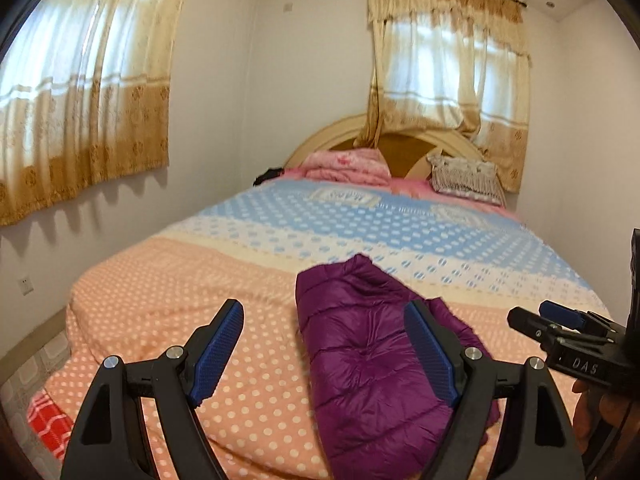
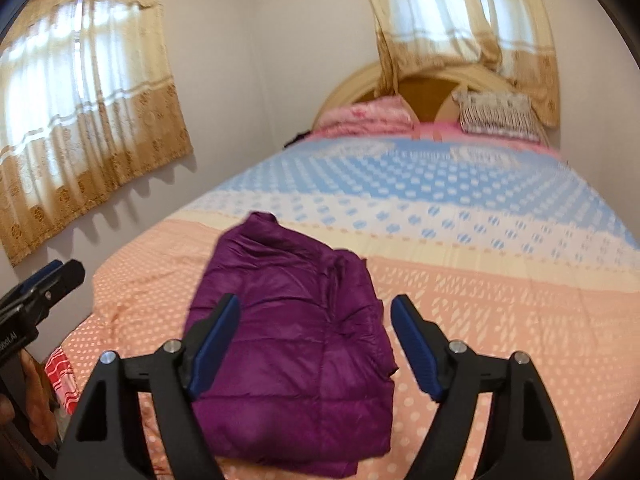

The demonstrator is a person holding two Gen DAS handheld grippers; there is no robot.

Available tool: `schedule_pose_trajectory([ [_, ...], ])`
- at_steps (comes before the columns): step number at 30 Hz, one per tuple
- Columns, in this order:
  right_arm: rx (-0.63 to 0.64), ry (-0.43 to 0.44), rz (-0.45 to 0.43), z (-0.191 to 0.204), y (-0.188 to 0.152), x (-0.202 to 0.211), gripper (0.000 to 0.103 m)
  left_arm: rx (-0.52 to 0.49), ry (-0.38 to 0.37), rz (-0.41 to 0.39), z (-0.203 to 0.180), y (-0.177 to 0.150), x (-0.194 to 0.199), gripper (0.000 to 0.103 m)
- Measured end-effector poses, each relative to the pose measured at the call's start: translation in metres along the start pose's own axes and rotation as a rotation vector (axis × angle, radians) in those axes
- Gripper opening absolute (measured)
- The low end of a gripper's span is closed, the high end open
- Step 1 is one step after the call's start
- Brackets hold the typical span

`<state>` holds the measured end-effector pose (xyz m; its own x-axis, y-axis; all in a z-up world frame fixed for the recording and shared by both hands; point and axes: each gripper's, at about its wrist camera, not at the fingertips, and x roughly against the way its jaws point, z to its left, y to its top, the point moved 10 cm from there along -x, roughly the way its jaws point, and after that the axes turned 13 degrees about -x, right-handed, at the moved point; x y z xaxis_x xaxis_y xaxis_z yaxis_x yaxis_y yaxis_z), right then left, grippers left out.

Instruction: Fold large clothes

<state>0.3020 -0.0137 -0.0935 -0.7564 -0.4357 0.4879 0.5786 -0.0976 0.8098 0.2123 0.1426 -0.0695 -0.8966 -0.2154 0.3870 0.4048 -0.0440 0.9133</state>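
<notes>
The folded purple jacket lies on the bed near its foot edge. The left gripper and right gripper hang above it, jaws spread, pinching nothing. Bare dotted bedspread stretches beyond toward the pillows.

Both wrist cameras are looking from the foot of the bed toward the headboard, sharing the purple jacket.
</notes>
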Motion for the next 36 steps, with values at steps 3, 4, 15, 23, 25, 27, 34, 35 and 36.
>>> schedule_pose_trajectory([
  [3, 0.034, 0.008, -0.035, 0.013, 0.003, 0.014, 0.082, -0.012, 0.012, -0.027, 0.001, 0.010, 0.013, 0.083],
  [4, 0.040, 0.012, -0.043, 0.015, 0.004, 0.016, 0.082, -0.012, 0.011, -0.030, 0.001, 0.011, 0.013, 0.083],
  [15, 0.056, 0.021, -0.048, 0.018, 0.003, 0.020, 0.084, -0.001, 0.010, -0.018, 0.001, 0.004, 0.007, 0.083],
  [23, 0.056, 0.029, -0.041, 0.017, 0.000, 0.021, 0.084, -0.006, 0.011, -0.013, 0.002, -0.001, 0.006, 0.083],
  [25, 0.053, 0.029, -0.040, 0.018, 0.000, 0.021, 0.084, -0.008, 0.011, -0.011, 0.002, -0.001, 0.005, 0.083],
  [27, 0.051, 0.030, -0.037, 0.018, -0.002, 0.022, 0.084, -0.009, 0.013, -0.009, 0.002, -0.002, 0.005, 0.083],
  [34, 0.053, 0.032, -0.036, 0.018, -0.004, 0.022, 0.084, -0.011, 0.014, -0.010, 0.001, -0.002, 0.004, 0.083],
  [35, 0.055, 0.033, -0.035, 0.018, -0.005, 0.022, 0.084, -0.011, 0.014, -0.009, 0.002, -0.002, 0.004, 0.083],
  [36, 0.056, 0.034, -0.034, 0.018, -0.006, 0.022, 0.084, -0.010, 0.015, -0.008, 0.002, -0.002, 0.004, 0.083],
])
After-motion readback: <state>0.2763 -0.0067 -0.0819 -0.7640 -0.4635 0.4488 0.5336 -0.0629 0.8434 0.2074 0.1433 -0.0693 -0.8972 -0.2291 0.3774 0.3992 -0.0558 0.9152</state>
